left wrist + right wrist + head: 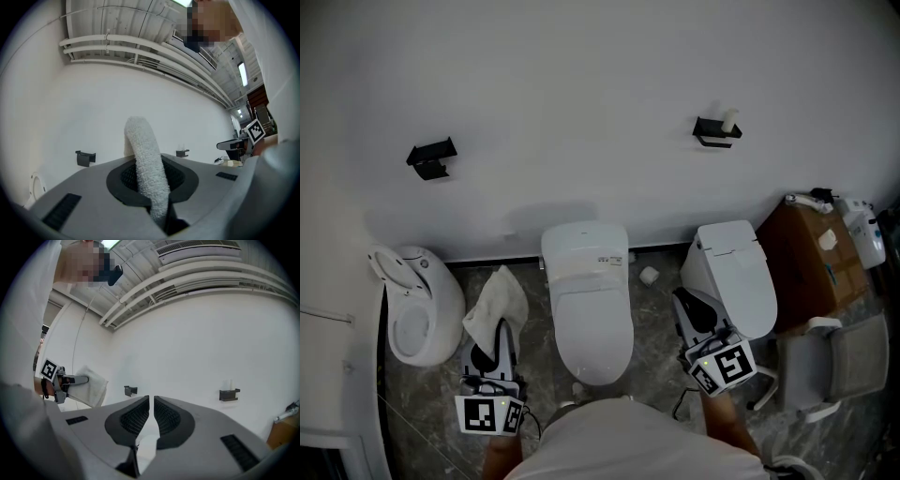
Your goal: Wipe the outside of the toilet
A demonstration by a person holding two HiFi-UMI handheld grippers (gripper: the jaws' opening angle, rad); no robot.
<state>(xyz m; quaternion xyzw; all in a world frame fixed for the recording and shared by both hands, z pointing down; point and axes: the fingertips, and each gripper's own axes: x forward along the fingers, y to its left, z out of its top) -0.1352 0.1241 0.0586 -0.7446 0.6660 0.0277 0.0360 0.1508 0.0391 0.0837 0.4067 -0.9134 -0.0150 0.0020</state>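
The toilet (591, 309) stood on the dark floor (656, 380), its tank at the floor's far edge against the white wall (581, 94) and its lid down. The person stood at its near end.

The left hand-held gripper (501, 328) hung over the floor just left of the toilet, apart from it. Its jaws were clamped on a white cloth (497, 298). In the left gripper view the cloth (143, 150) rose from between the jaws as a thick rolled fold and arched away from the camera. In the head view its loose part spread out beyond the jaw tips.

The right hand-held gripper (682, 300) hung over the floor just right of the toilet, in the gap between it and the right toilet (736, 272). In the right gripper view (151, 409) its jaws were drawn almost together, with only a thin slit between the pads and nothing in it. That view also showed the other hand-held gripper (70, 379) and the cloth (93, 385) at its left.

A left toilet (422, 319) with its seat raised stood near the floor's left edge. A paper roll (649, 275) lay at the floor's far edge between the toilet and the right toilet. Two black holders (431, 157) (715, 131) hung on the wall. A cardboard box (811, 258) sat by the floor's right edge.
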